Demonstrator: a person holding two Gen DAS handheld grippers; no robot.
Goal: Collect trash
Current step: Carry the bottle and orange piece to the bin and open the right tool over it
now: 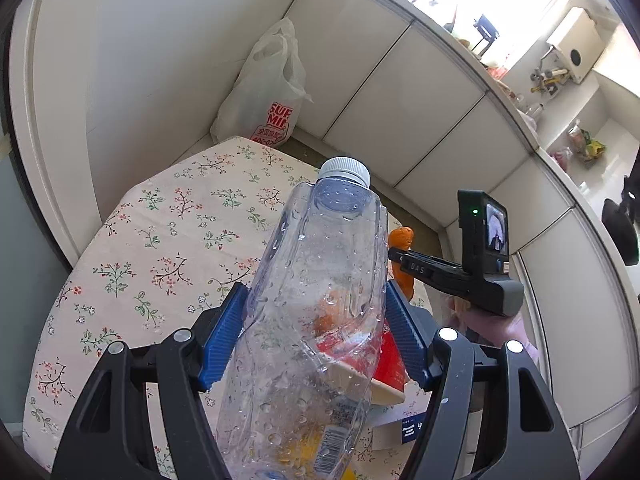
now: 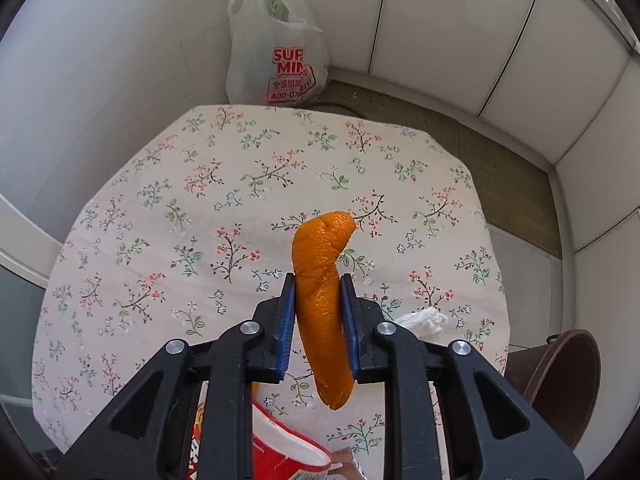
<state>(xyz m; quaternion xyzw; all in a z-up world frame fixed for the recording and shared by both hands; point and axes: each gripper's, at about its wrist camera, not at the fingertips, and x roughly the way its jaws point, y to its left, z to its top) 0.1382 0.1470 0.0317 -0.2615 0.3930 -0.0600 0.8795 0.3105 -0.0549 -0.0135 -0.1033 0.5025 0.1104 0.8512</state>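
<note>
The left tool (image 1: 316, 336) is angled downward over the table (image 2: 168, 184), its blue pads pinched on one clear plastic bottle (image 1: 316, 280) with a white cap, which is held tilted above the flowered cloth. The right tool (image 2: 318, 316), seen from the left view gripped in a gloved hand (image 1: 500, 328), is pointed steeply down and is pressed on one strip of orange peel (image 2: 322, 280), lifted clear of the table. One white plastic bag (image 2: 276, 48) stands on the floor beyond the table, one crumpled tissue (image 2: 424, 320) lies on the cloth, one red carton (image 2: 280, 452) is near its edge, and one brown bin (image 2: 560, 380) is beside it.
</note>
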